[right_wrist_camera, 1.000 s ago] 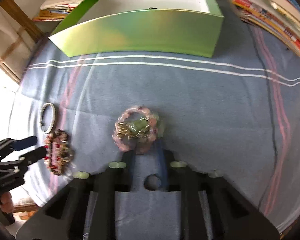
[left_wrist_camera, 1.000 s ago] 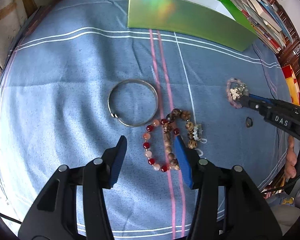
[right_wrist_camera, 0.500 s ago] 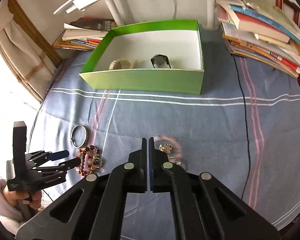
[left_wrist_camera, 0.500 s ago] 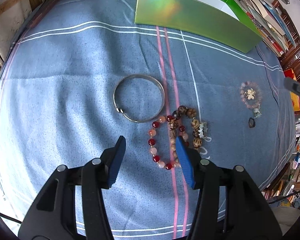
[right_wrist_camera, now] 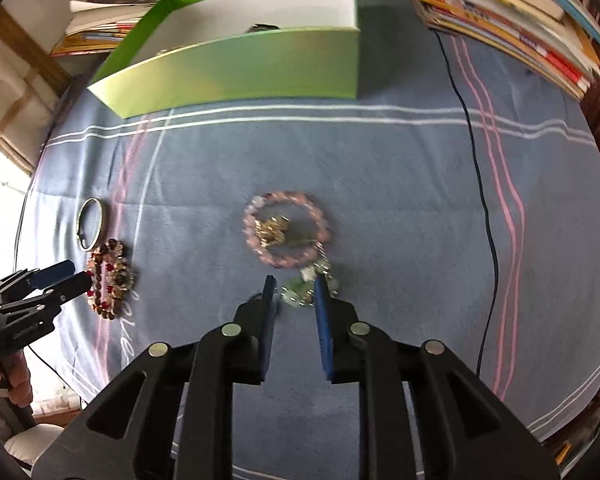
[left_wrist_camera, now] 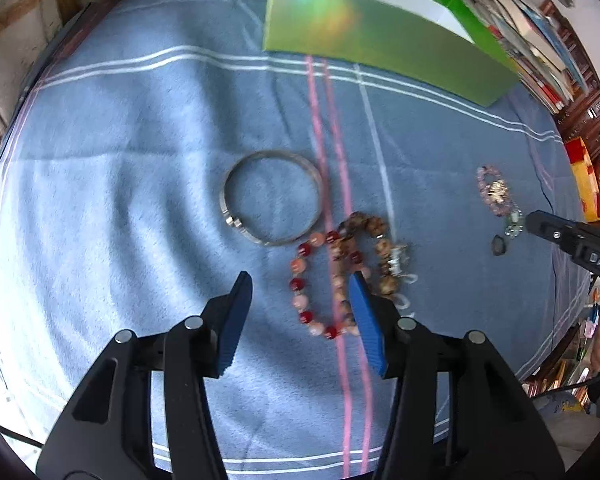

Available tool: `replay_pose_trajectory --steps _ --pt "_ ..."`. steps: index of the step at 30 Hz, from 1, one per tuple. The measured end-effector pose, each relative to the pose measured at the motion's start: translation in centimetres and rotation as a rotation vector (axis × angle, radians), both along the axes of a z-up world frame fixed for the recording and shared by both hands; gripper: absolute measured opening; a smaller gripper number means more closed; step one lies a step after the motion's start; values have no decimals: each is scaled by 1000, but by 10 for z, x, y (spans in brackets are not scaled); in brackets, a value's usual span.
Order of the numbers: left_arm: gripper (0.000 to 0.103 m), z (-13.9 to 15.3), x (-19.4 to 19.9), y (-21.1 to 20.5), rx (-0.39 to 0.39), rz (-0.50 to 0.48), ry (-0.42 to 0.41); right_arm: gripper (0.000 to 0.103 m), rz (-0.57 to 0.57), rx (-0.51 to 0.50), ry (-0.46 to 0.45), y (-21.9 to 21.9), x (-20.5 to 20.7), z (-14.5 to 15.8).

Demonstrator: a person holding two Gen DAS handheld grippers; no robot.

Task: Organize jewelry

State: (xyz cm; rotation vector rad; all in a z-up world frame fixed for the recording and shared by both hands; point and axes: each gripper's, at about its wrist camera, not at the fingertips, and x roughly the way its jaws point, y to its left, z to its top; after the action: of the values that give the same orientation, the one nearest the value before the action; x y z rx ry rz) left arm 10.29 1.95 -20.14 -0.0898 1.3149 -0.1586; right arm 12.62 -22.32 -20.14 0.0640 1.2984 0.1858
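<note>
A silver bangle (left_wrist_camera: 274, 197) lies on the blue cloth. A red and pink bead bracelet (left_wrist_camera: 305, 280) and a brown bead bracelet (left_wrist_camera: 374, 248) lie tangled beside it. My left gripper (left_wrist_camera: 300, 286) is open, low over the red beads. A pink bead bracelet (right_wrist_camera: 286, 228) with a gold charm lies mid-cloth, a green pendant (right_wrist_camera: 298, 294) at its near side. My right gripper (right_wrist_camera: 293, 284) is open with the pendant between its fingertips. The green box (right_wrist_camera: 236, 68) stands at the back. The pink bracelet (left_wrist_camera: 494, 192) also shows in the left wrist view.
Stacks of books (right_wrist_camera: 512, 16) line the back right. A dark cord (right_wrist_camera: 480, 184) runs across the cloth on the right. A small dark ring (left_wrist_camera: 499, 246) lies near the pink bracelet. More books (right_wrist_camera: 96, 28) lie behind the box at left.
My right gripper was shut and raised half a second ago; it has come down and opened around the green pendant. My left gripper has edged closer to the bead bracelets.
</note>
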Motion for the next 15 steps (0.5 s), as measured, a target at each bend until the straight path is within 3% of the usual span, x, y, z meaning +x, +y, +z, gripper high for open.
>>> replay_pose_trajectory --steps 7,15 --pt "46 -3 3 -21 27 -75 16 20 -30 5 -3 -7 7 -6" --pt "43 -8 4 -25 53 -86 26 22 -10 -26 -29 2 29 -10"
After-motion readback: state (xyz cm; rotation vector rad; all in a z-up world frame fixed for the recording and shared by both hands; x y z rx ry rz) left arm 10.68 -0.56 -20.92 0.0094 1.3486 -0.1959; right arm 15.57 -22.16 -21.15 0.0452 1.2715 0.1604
